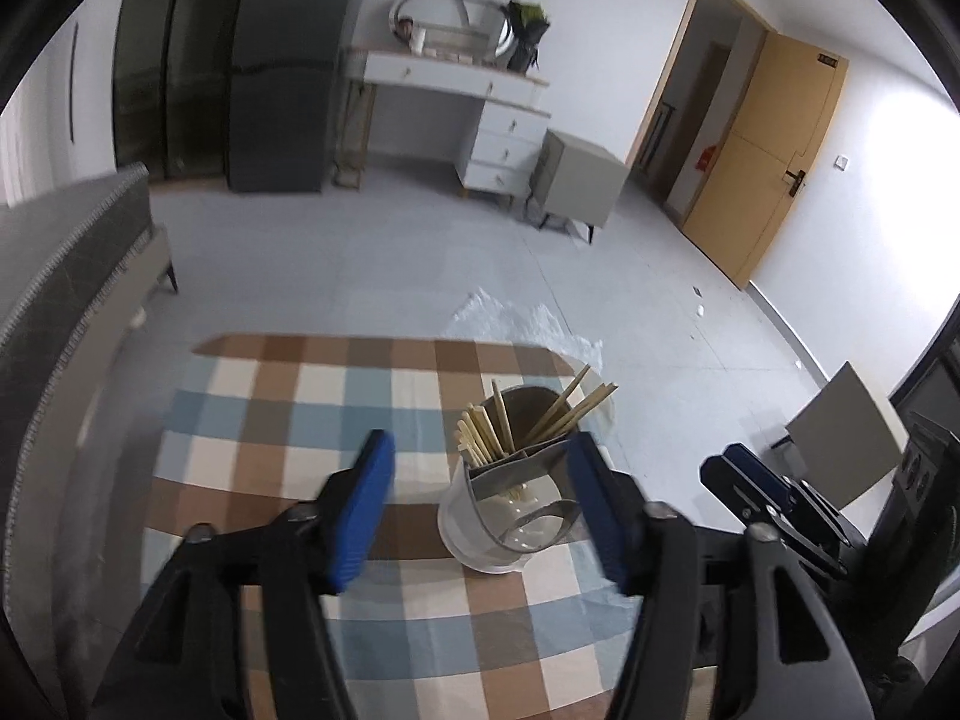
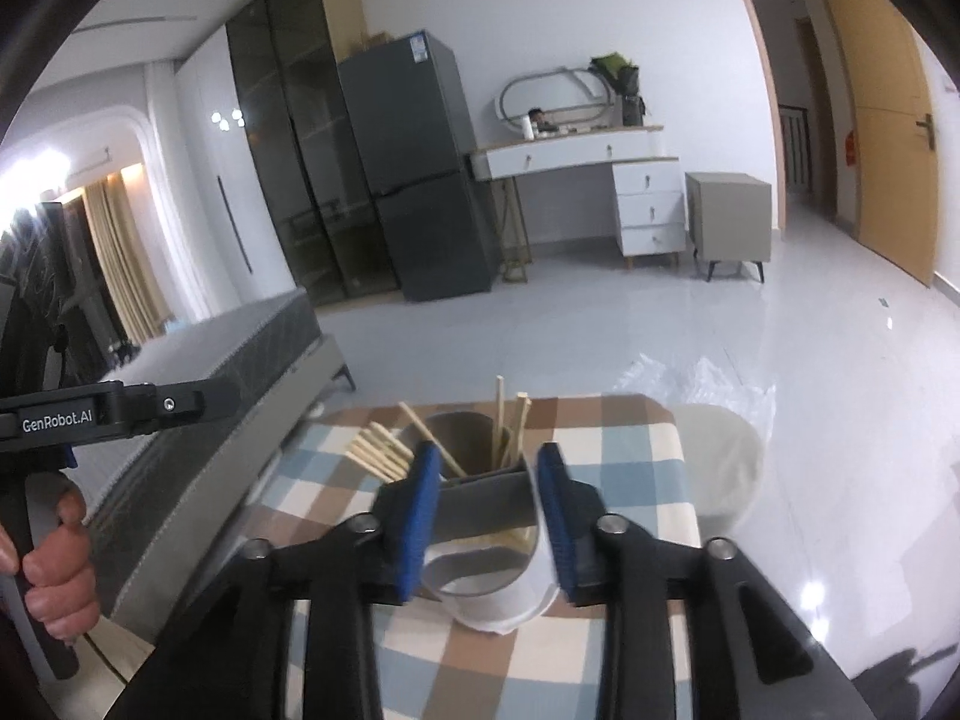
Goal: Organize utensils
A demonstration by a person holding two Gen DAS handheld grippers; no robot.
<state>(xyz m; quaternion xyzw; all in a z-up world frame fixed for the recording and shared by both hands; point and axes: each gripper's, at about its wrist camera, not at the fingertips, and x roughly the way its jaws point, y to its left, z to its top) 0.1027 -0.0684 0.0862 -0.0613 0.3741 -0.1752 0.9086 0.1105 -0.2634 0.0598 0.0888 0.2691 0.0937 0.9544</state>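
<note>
The left gripper [image 1: 480, 510] has its jaws wide open and nothing is between the pads; the holder [image 1: 510, 510] only appears between them because it stands further out on the desk [image 1: 270, 396]. The right gripper [image 2: 486, 516] has its jaws partly open on both sides of the holder [image 2: 486, 504]. The pads look just beside its walls, but I cannot see them pressing, so I judge that it is not held.

The holder stands on the checked cloth, nearer to the right edge of the desk than to the left, and some way back from the far edge. It is a white cup with a grey divided insert. It looks like light plastic, stiff and smooth, so it may slip or tip over if it is pushed near the top. I would take it low on the body, or by the straight grey wall of the insert.

The chopsticks [image 1: 480, 435] stand in its compartments, one bundle leaning left and a few [image 1: 573, 411] leaning right. They look like thin wood: light, stiff, and easy to roll. It is best to pinch one across the free upper end, above the rim.
</note>
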